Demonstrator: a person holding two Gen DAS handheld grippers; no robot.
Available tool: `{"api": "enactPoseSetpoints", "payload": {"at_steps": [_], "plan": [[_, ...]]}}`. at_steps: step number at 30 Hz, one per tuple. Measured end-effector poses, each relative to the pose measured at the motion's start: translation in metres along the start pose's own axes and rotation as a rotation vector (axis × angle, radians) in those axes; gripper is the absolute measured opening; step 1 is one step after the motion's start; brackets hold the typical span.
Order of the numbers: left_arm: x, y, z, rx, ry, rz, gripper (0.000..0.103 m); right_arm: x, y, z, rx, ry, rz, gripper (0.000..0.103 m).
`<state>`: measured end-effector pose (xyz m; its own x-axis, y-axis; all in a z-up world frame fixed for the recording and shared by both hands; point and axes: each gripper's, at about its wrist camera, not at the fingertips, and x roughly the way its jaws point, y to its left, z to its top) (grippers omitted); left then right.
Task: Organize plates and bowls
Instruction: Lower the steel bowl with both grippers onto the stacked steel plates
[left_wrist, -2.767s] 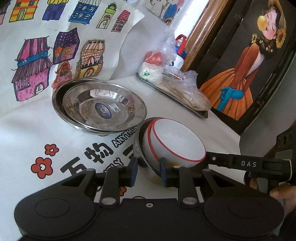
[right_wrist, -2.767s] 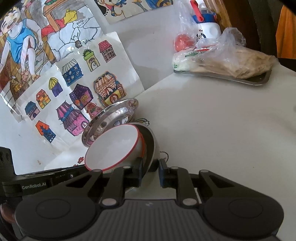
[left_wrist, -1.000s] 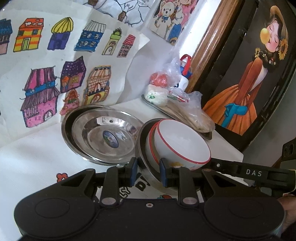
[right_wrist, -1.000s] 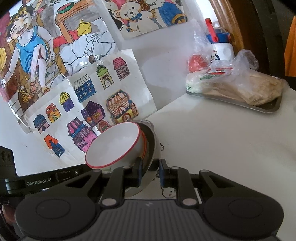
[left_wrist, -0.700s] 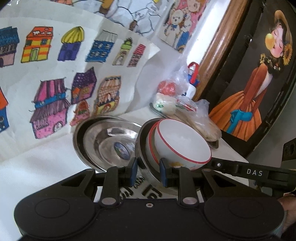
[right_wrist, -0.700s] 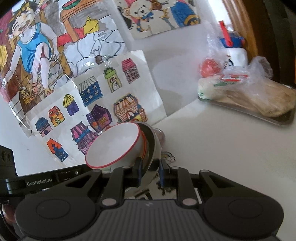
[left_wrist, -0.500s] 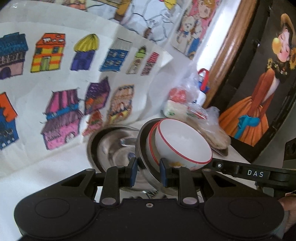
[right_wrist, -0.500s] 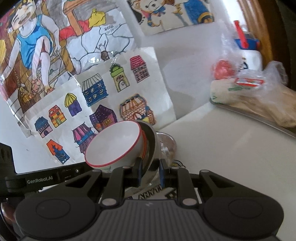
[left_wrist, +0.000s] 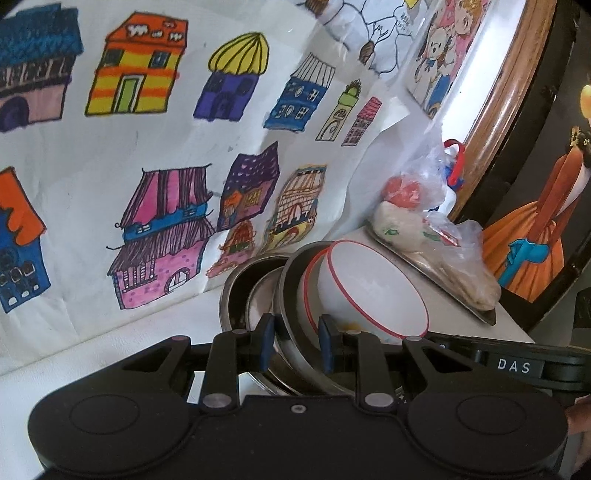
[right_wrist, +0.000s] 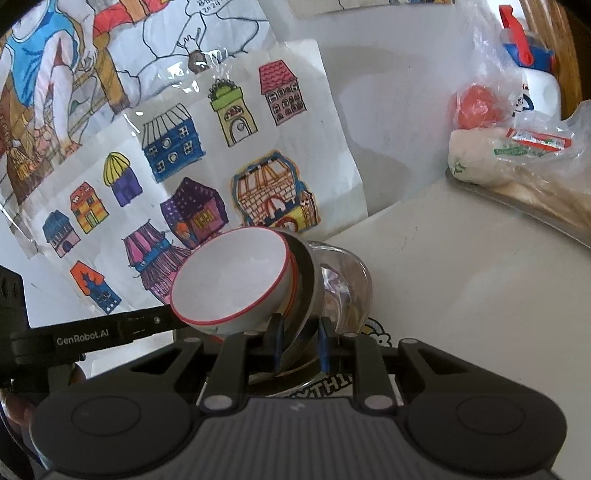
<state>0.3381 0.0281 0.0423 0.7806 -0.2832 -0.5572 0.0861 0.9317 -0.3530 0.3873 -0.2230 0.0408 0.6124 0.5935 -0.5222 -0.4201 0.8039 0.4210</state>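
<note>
A steel bowl (left_wrist: 291, 295) with two red-rimmed white bowls (left_wrist: 369, 291) nested in it hangs tilted above the table, gripped from both sides. My left gripper (left_wrist: 295, 339) is shut on the stack's left rim. My right gripper (right_wrist: 300, 339) is shut on the steel bowl (right_wrist: 308, 280) at the opposite rim, beside the white bowls (right_wrist: 229, 273). Just behind and under the stack lie two stacked steel plates (left_wrist: 236, 291), mostly hidden by it; in the right wrist view the steel plates (right_wrist: 347, 280) peek out to the right.
A steel tray (left_wrist: 454, 295) with bagged food stands at the table's back right, a white bottle (right_wrist: 535, 88) behind it. Children's drawings (left_wrist: 147, 147) cover the wall close behind the plates. A dark framed painting (left_wrist: 535, 221) leans at the right.
Both grippers have carried the bowl stack toward the wall and over the steel plates, which are now largely covered. The drawings loom closer. Both grips are unchanged.
</note>
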Motion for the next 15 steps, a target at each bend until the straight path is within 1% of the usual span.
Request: {"api": "enactPoseSetpoints", "payload": {"at_steps": [15], "plan": [[0.0093, 0.0022, -0.0011, -0.01, 0.019, -0.002, 0.026, 0.0054, -0.0022, 0.0039, -0.015, -0.001, -0.007, 0.022]]}}
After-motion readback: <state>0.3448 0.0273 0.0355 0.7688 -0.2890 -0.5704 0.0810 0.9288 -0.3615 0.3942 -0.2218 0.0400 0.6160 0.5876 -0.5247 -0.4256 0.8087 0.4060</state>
